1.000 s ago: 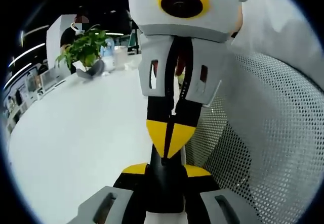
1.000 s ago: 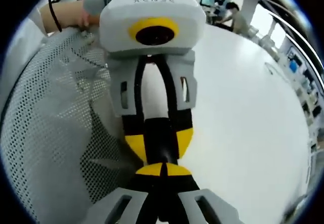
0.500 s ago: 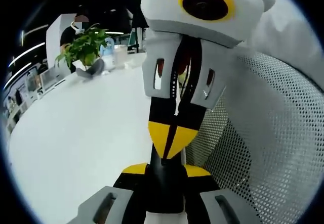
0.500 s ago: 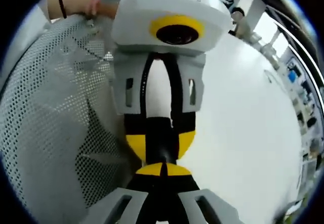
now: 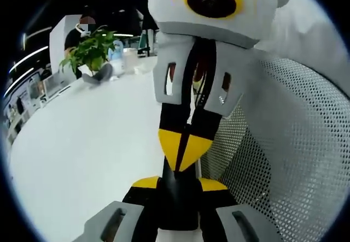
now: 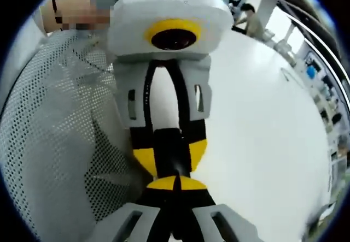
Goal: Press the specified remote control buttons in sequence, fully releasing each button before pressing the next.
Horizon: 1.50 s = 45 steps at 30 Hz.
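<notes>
A slim black remote (image 5: 178,201) stands clamped between the yellow pads of my left gripper (image 5: 179,184), so that gripper is shut on it. In the right gripper view the same remote (image 6: 173,152) shows dark between the left gripper's (image 6: 172,157) pads. My right gripper (image 6: 178,183) is shut with nothing in it, its yellow tips together. Its pointed tip (image 5: 183,152) rests against the remote's near end. No buttons are visible, and I cannot tell whether one is pressed in.
A white mesh chair back (image 5: 295,143) (image 6: 49,143) stands close beside both grippers. The white table (image 5: 82,143) (image 6: 262,133) spreads on the other side. A potted plant (image 5: 90,53) and a person (image 5: 82,29) are far back. A hand (image 6: 71,15) holds the left gripper.
The right gripper's body rocked up and sideways, then partly back, while its tip stayed on the remote. The left gripper's hold is unchanged.
</notes>
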Motion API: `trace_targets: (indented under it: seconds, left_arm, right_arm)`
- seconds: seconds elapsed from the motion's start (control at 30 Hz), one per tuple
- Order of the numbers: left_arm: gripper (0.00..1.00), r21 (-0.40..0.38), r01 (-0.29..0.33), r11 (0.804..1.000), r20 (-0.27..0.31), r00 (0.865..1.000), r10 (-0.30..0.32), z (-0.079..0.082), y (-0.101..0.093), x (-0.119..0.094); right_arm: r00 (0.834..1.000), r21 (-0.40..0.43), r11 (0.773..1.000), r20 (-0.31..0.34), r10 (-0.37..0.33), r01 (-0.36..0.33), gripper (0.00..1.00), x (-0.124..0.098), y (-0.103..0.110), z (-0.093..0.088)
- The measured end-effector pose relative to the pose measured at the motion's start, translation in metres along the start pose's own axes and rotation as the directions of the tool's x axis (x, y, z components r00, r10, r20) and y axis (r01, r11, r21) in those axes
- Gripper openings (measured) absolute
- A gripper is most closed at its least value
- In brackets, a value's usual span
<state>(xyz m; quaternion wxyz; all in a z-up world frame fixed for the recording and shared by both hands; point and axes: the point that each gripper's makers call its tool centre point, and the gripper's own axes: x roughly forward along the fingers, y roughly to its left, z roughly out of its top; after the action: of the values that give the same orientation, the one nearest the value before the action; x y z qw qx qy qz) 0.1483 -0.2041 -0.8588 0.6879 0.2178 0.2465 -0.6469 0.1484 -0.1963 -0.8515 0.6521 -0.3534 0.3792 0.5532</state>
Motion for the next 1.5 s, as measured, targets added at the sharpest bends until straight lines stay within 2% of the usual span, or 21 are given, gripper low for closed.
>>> trace_targets:
  seconds: [0.23, 0.83, 1.1, 1.23, 1.33, 1.5]
  left_arm:
    - [0.25, -0.001, 0.000, 1.000, 0.001, 1.000, 0.000, 0.0002, 0.0000, 0.0000]
    - [0.25, -0.005, -0.002, 1.000, 0.003, 1.000, 0.002, -0.0001, 0.0002, 0.0005]
    - [0.25, -0.015, -0.020, 1.000, 0.002, 1.000, 0.020, -0.0001, 0.0007, 0.0012]
    - [0.25, -0.023, -0.035, 0.999, -0.003, 0.999, 0.035, 0.0008, 0.0005, 0.0013]
    - [0.25, -0.022, -0.043, 0.999, -0.017, 0.999, 0.042, 0.0008, 0.0007, 0.0016]
    - [0.25, -0.026, -0.040, 0.999, -0.007, 0.999, 0.040, 0.0001, 0.0012, 0.0009]
  right_arm:
    - [0.999, -0.008, 1.000, 0.025, 0.022, -0.022, 0.00, 0.0032, 0.0057, 0.0080]
    - [1.000, -0.062, 0.998, -0.006, 0.010, -0.011, 0.00, 0.0062, 0.0045, 0.0062]
    - [0.998, -0.050, 0.997, -0.002, 0.062, -0.062, 0.00, 0.0055, 0.0033, 0.0059]
    - [0.996, -0.068, 0.994, 0.025, 0.089, -0.087, 0.00, 0.0047, 0.0048, 0.0052]
    - [0.994, -0.046, 0.995, 0.052, 0.095, -0.093, 0.00, 0.0042, 0.0047, 0.0055]
    - [0.989, -0.032, 0.993, 0.084, 0.118, -0.116, 0.00, 0.0038, 0.0044, 0.0063]
